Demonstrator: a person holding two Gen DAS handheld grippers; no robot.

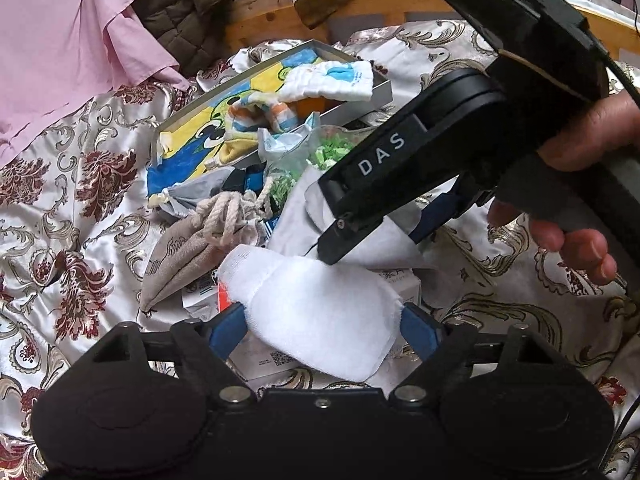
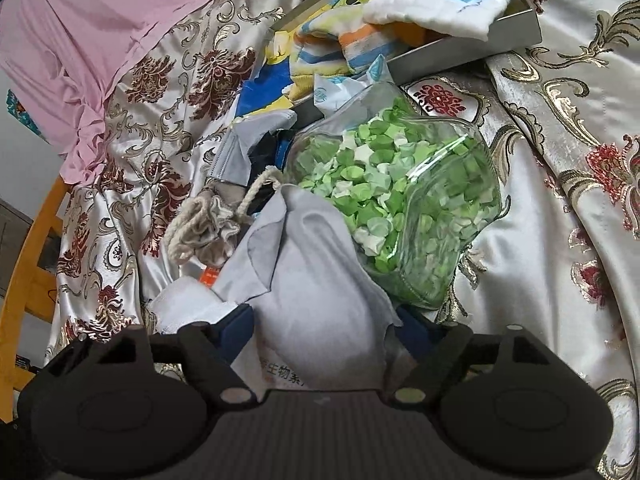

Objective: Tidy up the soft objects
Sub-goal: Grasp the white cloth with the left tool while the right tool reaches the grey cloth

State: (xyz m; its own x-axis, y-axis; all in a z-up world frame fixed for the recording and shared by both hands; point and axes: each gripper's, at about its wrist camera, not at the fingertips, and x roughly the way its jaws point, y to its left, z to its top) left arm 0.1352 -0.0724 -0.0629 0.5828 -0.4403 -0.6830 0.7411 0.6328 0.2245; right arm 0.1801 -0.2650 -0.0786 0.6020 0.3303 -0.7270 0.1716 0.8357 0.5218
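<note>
My left gripper (image 1: 324,326) has its blue fingers on both sides of a folded white cloth (image 1: 316,312); they look closed on it. My right gripper (image 2: 324,336) straddles a pale grey cloth (image 2: 316,276), its blue fingers at each side of it. In the left wrist view the right gripper (image 1: 372,236) reaches down onto that grey cloth (image 1: 292,216). A grey tray (image 1: 382,88) behind holds a white-and-blue cloth (image 1: 332,82), a striped sock (image 1: 260,110) and a yellow-blue towel (image 1: 188,148).
A beige drawstring pouch (image 1: 196,248) lies left of the cloths. A clear bag of green paper bits (image 2: 400,200) lies right of the grey cloth. White boxes (image 1: 264,356) lie under the cloths. A pink sheet (image 1: 68,32) and an olive jacket (image 1: 188,4) lie behind on the patterned bedspread (image 1: 80,208).
</note>
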